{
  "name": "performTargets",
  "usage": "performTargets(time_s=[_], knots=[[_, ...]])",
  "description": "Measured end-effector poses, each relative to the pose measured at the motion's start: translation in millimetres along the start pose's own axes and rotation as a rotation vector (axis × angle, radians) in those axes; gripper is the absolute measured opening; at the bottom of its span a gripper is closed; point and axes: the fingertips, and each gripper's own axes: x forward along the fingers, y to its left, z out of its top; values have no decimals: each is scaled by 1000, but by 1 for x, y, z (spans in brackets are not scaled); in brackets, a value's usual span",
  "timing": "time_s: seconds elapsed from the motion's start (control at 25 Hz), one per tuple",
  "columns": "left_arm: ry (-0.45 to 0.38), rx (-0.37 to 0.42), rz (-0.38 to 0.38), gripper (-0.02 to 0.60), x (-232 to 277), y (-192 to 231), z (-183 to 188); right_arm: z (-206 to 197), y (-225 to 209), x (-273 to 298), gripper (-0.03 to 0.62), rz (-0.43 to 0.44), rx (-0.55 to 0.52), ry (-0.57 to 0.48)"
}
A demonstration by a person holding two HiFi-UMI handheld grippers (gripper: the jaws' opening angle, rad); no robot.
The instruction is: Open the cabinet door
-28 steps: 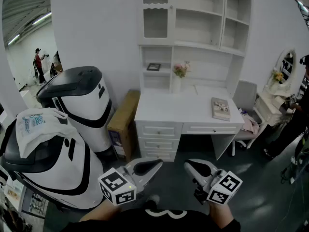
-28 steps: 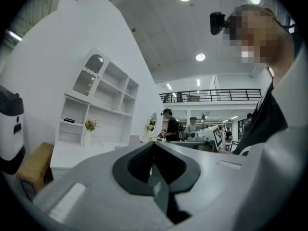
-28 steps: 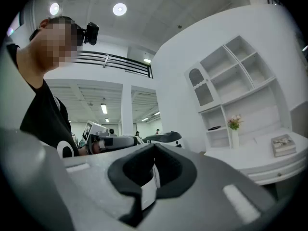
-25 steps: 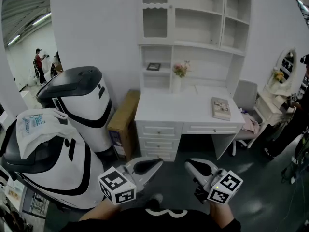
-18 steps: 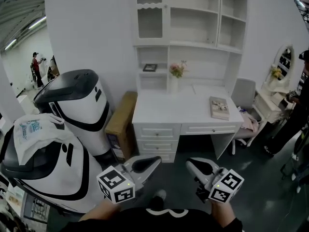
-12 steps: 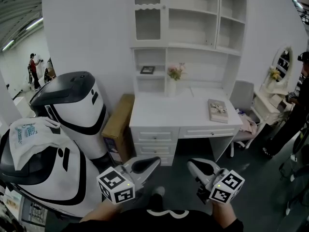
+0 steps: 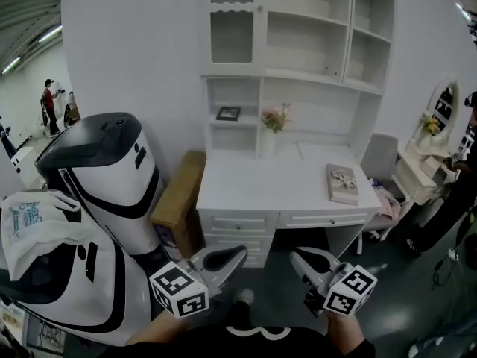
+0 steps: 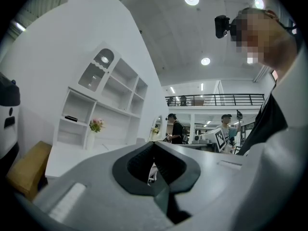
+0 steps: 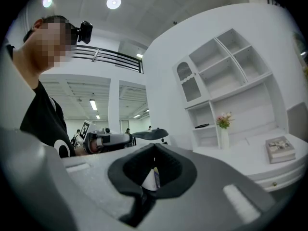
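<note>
White hutch (image 7: 313,47) ahead, cabinet door (image 7: 232,36) closed.
My left gripper (image 7: 237,254) and right gripper (image 7: 297,256) hang low in front of me, well apart from the desk (image 7: 276,185), each with jaws pressed together on nothing; the door sits at the hutch's upper left, up and left of the flowers (image 7: 276,118).

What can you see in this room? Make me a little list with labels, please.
cabinet door: shut, top left of the white shelves
desk: white, drawers underneath
on desk: book, flower vase
left hand-held gripper: jaws together, empty
right hand-held gripper: jaws together, empty
door touched: no, both hand-held grippers are low, well short of it
</note>
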Motion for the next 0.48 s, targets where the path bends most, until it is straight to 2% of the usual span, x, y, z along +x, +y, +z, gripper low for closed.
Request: performTargets(time_s=[0.24, 0.48], knots=[[1, -8, 14, 6, 48, 83, 18, 24, -71, 61, -5, -1, 1, -11], [-11, 19, -3, 6, 125, 181, 51, 59, -175, 126, -5, -33, -16, -19]])
